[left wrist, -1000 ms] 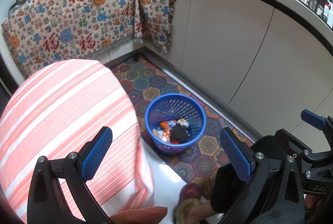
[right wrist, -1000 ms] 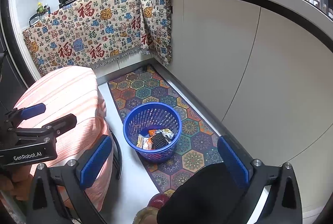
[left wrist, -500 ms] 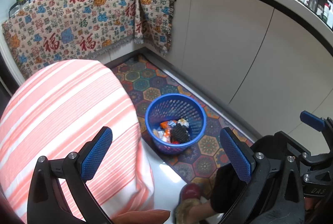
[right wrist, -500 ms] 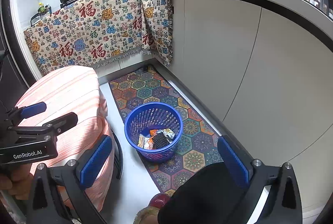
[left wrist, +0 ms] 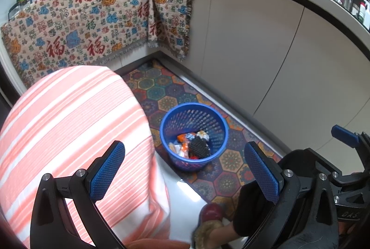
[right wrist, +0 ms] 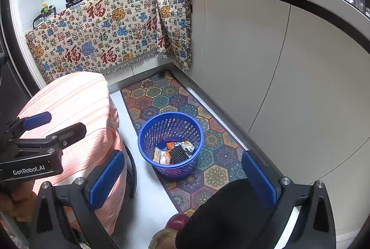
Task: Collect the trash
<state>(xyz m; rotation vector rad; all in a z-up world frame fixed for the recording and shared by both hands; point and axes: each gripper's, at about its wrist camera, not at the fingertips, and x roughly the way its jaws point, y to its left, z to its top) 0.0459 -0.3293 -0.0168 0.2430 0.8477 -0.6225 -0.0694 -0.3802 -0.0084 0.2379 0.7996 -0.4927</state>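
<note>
The round blue perforated plastic waste basket (left wrist: 193, 135) stands on the multicoloured hexagon-patterned floor mat (right wrist: 161, 96), between the orange-and-white striped cloth-covered table (left wrist: 64, 124) and the pale cabinet fronts (right wrist: 300, 78). Inside lie crumpled foil snack wrappers (right wrist: 187, 146) and a black mesh scrap (right wrist: 177, 154), likely light, crinkly and slippery, best pinched at a raised fold. The basket itself looks light and stiff; its rim offers the surest hold. The left gripper (left wrist: 185, 168) and right gripper (right wrist: 182, 177) both hover wide open and empty above it. Room is tight sideways; approach from above looks clear.
</note>
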